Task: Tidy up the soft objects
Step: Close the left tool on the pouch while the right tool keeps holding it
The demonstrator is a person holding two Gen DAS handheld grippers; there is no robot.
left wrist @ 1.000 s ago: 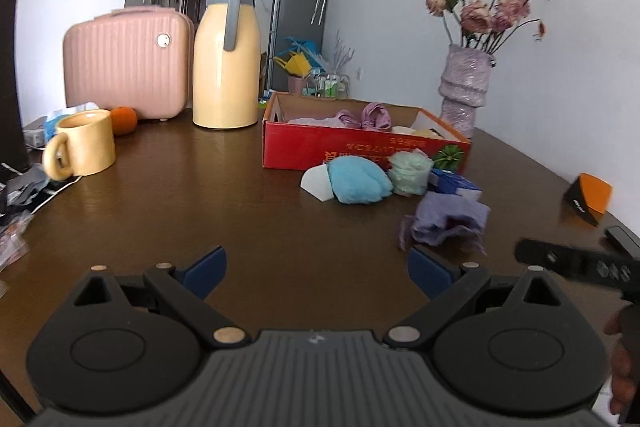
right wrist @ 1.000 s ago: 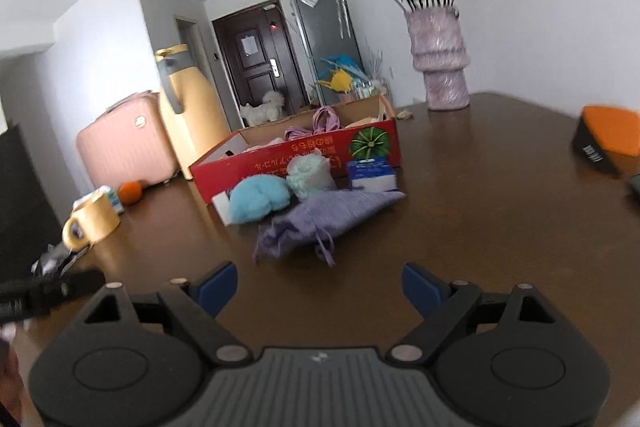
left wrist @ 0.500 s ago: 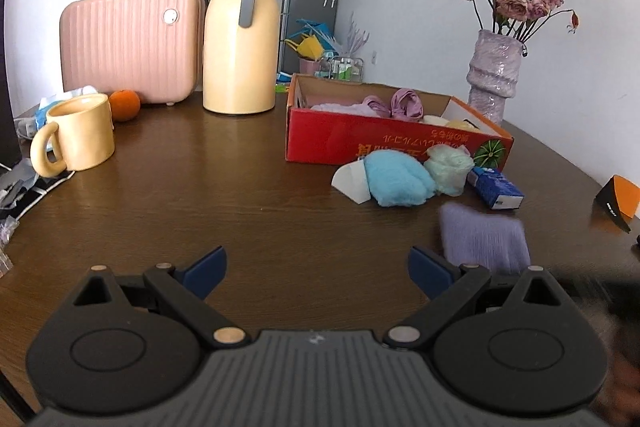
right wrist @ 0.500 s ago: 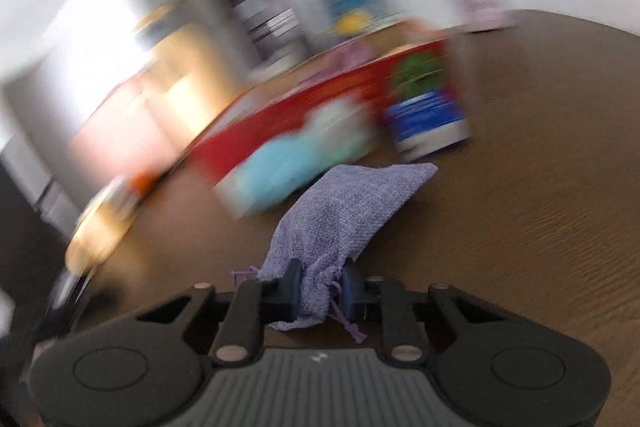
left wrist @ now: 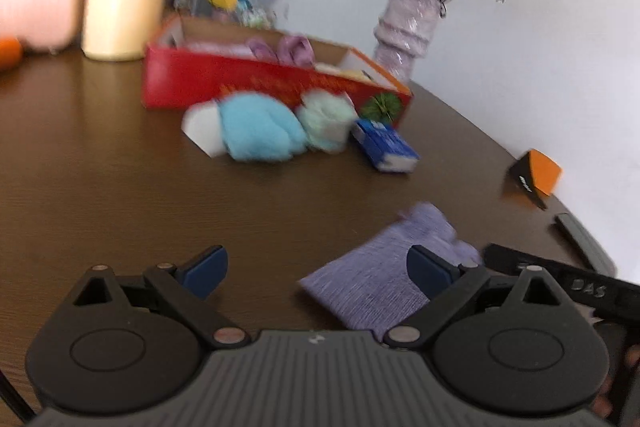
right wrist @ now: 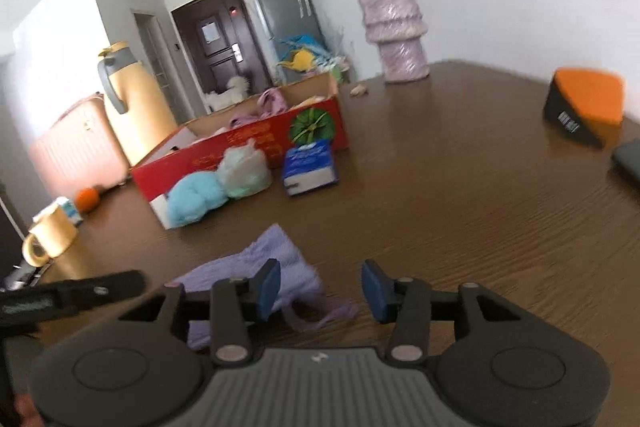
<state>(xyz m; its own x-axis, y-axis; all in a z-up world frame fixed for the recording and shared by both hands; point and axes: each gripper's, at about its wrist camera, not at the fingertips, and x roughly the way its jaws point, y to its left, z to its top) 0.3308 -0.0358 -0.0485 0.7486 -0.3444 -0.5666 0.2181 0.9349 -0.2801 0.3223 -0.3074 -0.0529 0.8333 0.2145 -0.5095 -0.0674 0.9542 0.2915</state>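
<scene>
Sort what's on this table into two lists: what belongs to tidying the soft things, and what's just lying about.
Job:
purple pouch
blue fluffy bundle
pale green bundle
red box, soft items already inside

Lying about:
vase
blue pack
yellow jug
pink case
mug
orange
orange wedge

The pouch at lower centre is pale lilac with a fine woven texture. The table is dark brown with wood grain. The box, at left of centre, is red with gold lettering and a green round picture at its right end. In front of it lie a light blue fluffy ball, a mint green ball and a blue and white packet. The vase, upper centre, is pale pink-lilac. The flask is cream yellow with a grey handle.
</scene>
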